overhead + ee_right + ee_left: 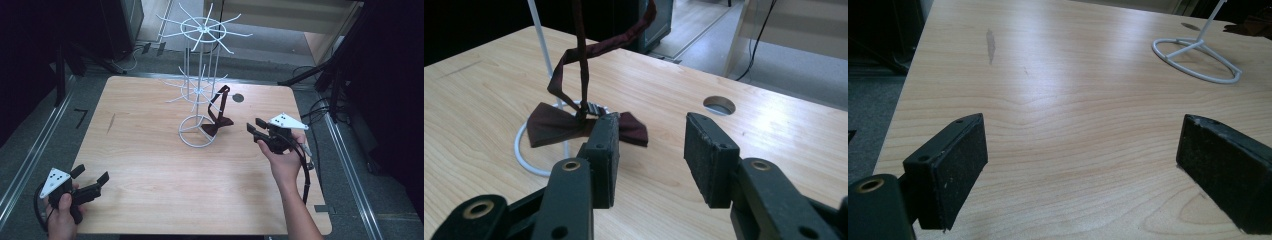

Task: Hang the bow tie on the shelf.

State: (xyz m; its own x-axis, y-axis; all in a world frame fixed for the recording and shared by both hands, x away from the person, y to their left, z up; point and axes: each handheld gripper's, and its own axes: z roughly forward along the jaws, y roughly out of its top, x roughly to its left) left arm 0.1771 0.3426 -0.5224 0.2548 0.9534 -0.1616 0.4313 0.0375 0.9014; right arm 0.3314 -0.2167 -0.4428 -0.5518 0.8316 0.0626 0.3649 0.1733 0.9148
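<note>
wooden worktop (150, 165) carries a white wire display stand (199, 100); a maroon bow tie (574, 125) hangs from it, bow touching the wood. right gripper (256, 131) sits near it, left gripper (91, 180) well apart, both with fingers apart.

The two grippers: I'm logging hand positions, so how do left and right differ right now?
The left gripper sits at the table's near left corner over bare wood, far from the white rack; the right gripper is beside the rack, pointed at the maroon bow tie. Left's jaws spread wider than right's. Both are open and hold nothing.
</note>
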